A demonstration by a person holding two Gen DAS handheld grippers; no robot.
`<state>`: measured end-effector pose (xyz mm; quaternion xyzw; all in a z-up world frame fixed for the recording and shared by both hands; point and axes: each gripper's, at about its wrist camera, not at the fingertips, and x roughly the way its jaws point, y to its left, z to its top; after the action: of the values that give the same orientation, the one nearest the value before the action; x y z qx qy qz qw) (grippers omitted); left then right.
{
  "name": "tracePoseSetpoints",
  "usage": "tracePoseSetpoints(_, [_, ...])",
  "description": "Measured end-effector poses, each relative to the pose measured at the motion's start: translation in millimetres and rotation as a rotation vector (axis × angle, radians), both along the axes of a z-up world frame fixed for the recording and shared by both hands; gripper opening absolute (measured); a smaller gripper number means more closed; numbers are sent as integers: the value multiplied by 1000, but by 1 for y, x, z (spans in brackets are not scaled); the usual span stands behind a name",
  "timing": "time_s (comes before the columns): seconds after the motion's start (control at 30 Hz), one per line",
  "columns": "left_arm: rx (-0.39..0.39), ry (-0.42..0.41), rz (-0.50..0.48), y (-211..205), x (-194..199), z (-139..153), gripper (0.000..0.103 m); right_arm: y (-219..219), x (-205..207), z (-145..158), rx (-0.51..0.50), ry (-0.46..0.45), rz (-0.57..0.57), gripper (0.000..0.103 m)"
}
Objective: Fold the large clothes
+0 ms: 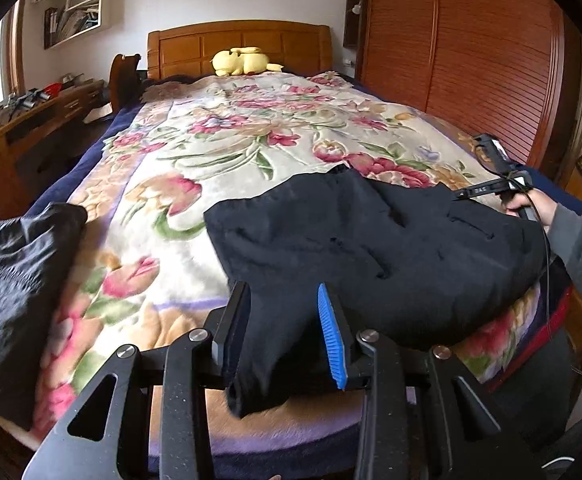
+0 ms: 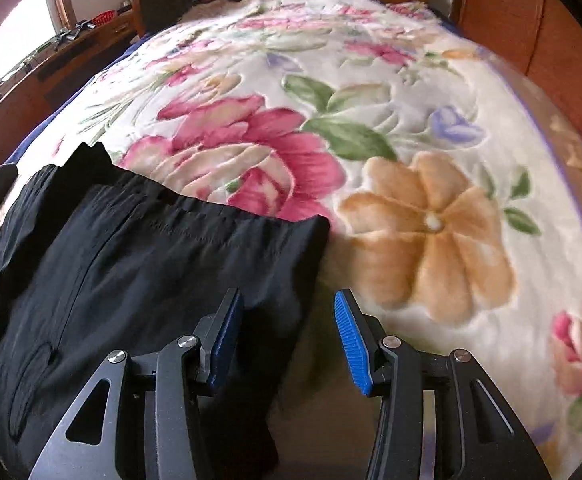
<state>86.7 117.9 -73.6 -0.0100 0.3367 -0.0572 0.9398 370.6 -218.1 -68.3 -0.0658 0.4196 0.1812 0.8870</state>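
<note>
Black trousers (image 1: 371,240) are spread across the near end of a floral blanket (image 1: 231,140), with a dark folded garment (image 1: 15,280) lying left of them – one trouser end is seen between the parted pads of the left gripper (image 1: 285,320); the right gripper (image 2: 289,332) is held spread, nothing pinched – fabric lies below it

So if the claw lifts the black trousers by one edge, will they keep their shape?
Probably not. The black trousers lie creased and already droop limply over the bed edge, so they likely sag. The fabric looks thin, probably light. On the plush floral blanket they may drag rather than slide.
</note>
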Motion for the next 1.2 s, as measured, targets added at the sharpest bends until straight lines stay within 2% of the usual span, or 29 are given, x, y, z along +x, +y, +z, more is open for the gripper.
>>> tracePoseSetpoints(0.03, [-3, 0, -3, -1, 3, -1, 36, 4, 4, -2, -2, 6, 8, 49])
tracePoseSetpoints(0.1, [-8, 9, -12, -6, 9, -4, 36, 9, 13, -5, 5, 22, 37, 35])
tracePoseSetpoints(0.13, [-7, 14, -15, -7, 11, -6, 36, 12, 16, -6, -8, 25, 49, 23])
tracePoseSetpoints(0.17, [-6, 19, -18, -9, 14, -8, 36, 15, 19, -7, -38, 20, 51, 15])
tracePoseSetpoints(0.23, [-10, 30, -28, -13, 18, -12, 36, 22, 20, -4, -78, -3, 73, 7])
tracePoseSetpoints(0.33, [-11, 41, -40, -18, 23, -16, 36, 25, 21, 7, -103, -74, 84, 4])
tracePoseSetpoints(0.43, [-9, 54, -49, -23, 28, -21, 36, 23, 26, 22, -134, -178, -2, 3])
tracePoseSetpoints(0.5, [-2, 63, -49, -25, 30, -26, 36, 24, 36, 20, -191, -165, -60, 3])
tracePoseSetpoints(0.6, [-11, 85, -43, -25, 34, -34, 36, 32, 42, 13, -240, -128, -44, 4])
tracePoseSetpoints(0.63, [-16, 93, -40, -24, 34, -35, 36, 32, 38, 17, -246, -141, -45, 4])
tracePoseSetpoints(0.7, [-17, 99, -34, -23, 33, -38, 36, 31, 28, 27, -252, -159, -55, 13])
tracePoseSetpoints(0.77, [-20, 103, -29, -22, 32, -40, 36, 31, 13, 39, -254, -189, -45, 31])
tracePoseSetpoints(0.87, [-26, 105, -21, -20, 31, -42, 36, 34, -31, 58, -208, -250, 13, 51])
tracePoseSetpoints(0.97, [-36, 109, -16, -18, 30, -46, 36, 42, -67, 61, -212, -291, 36, 56])
tracePoseSetpoints(1.07, [-32, 113, -13, -18, 29, -50, 36, 52, -101, 59, -138, -287, 109, 56])
tracePoseSetpoints(1.2, [-34, 117, -9, -18, 28, -53, 36, 63, -127, 36, -74, -270, 167, 56])
